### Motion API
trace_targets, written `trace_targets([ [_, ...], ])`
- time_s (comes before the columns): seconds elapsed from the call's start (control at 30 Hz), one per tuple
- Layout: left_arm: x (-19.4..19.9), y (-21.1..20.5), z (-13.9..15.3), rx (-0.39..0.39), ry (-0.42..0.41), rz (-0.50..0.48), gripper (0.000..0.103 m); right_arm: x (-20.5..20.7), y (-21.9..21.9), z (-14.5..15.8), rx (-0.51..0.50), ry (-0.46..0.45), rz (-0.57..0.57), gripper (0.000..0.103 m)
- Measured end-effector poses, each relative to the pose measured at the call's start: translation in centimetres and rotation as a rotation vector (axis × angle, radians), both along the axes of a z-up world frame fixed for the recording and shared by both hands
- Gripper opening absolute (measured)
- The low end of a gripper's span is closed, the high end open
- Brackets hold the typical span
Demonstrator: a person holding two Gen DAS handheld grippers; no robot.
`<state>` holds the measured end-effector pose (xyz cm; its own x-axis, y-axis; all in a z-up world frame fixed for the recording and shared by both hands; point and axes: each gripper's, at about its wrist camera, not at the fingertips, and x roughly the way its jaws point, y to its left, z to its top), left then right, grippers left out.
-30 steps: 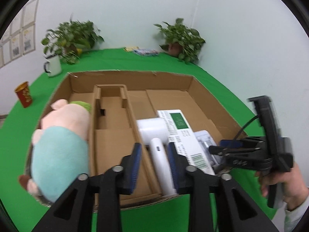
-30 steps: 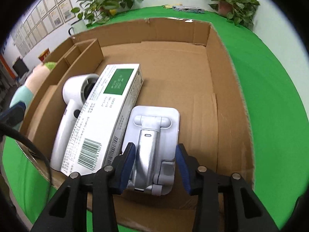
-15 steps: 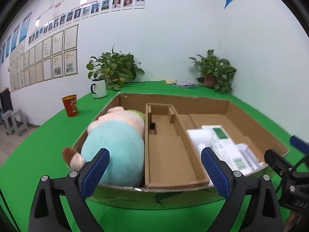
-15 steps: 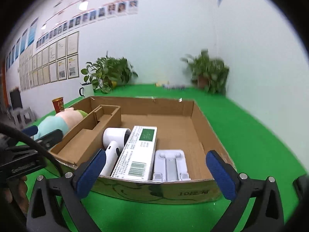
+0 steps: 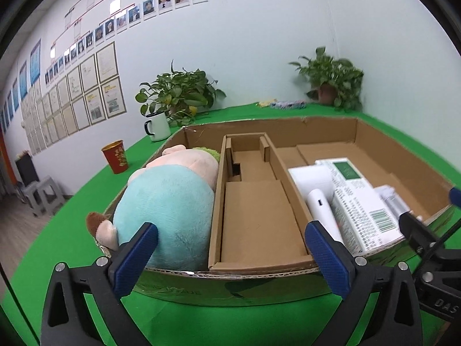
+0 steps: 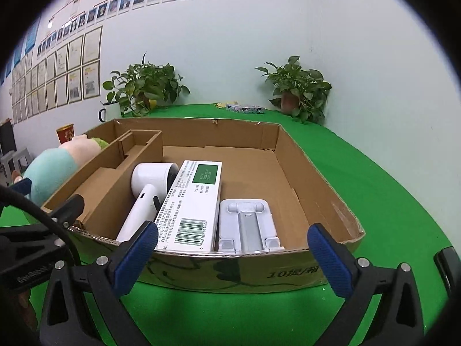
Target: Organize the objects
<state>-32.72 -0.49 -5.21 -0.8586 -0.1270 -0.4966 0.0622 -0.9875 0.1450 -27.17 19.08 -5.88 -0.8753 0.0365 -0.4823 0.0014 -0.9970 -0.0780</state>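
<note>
**Box packed, both claws empty**

Packing looks close to finished; the cardboard box (image 6: 291, 150) fills the middle of both views on the green table (image 6: 374, 178), and four things already lie inside it. In the right wrist view the white hair dryer (image 6: 147, 193), the long white carton (image 6: 193, 201) and the white folding stand (image 6: 247, 222) lie side by side at lower centre, touching or nearly so; the plush toy (image 5: 170, 199) fills the left compartment at centre left of the left wrist view, bulging above the rim. The narrow middle compartment (image 5: 256, 216) holds nothing.

The left gripper (image 5: 230, 256) is opening to its widest with nothing between the pads; the right gripper (image 6: 230, 255) stands spread wide, also empty; both hang at the bottom of their frames, outside the near wall of the box.

What may be left, by my judgement: the loose items at the far table edge, too small to identify, and perhaps the mug (image 5: 157, 127) and red cup (image 5: 115, 157).
</note>
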Motion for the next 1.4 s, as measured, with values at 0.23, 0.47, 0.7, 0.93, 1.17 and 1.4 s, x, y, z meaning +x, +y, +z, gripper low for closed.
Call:
trace_targets([
  [0.23,-0.31,-0.10,-0.19,0.007,0.000,-0.003,0.103,0.03,0.05,-0.04,0.000,0.000,-0.001,0.103],
  [0.47,-0.22,-0.10,-0.14,0.012,-0.002,-0.001,0.103,0.03,0.06,-0.02,-0.001,0.000,0.000,0.103],
  [0.7,-0.18,-0.15,-0.10,0.016,-0.002,-0.003,0.103,0.05,0.03,-0.01,-0.002,0.000,0.001,0.103],
  [0.93,-0.20,-0.11,-0.14,0.016,-0.002,-0.002,0.103,0.07,0.04,-0.02,-0.001,0.000,0.001,0.103],
  [1.17,-0.17,-0.16,-0.14,0.018,-0.003,-0.004,0.103,0.08,0.02,-0.02,-0.003,0.000,0.002,0.103],
  [1.4,-0.27,-0.17,-0.18,0.019,-0.004,-0.005,0.103,0.09,-0.04,-0.01,-0.002,0.000,0.001,0.103],
])
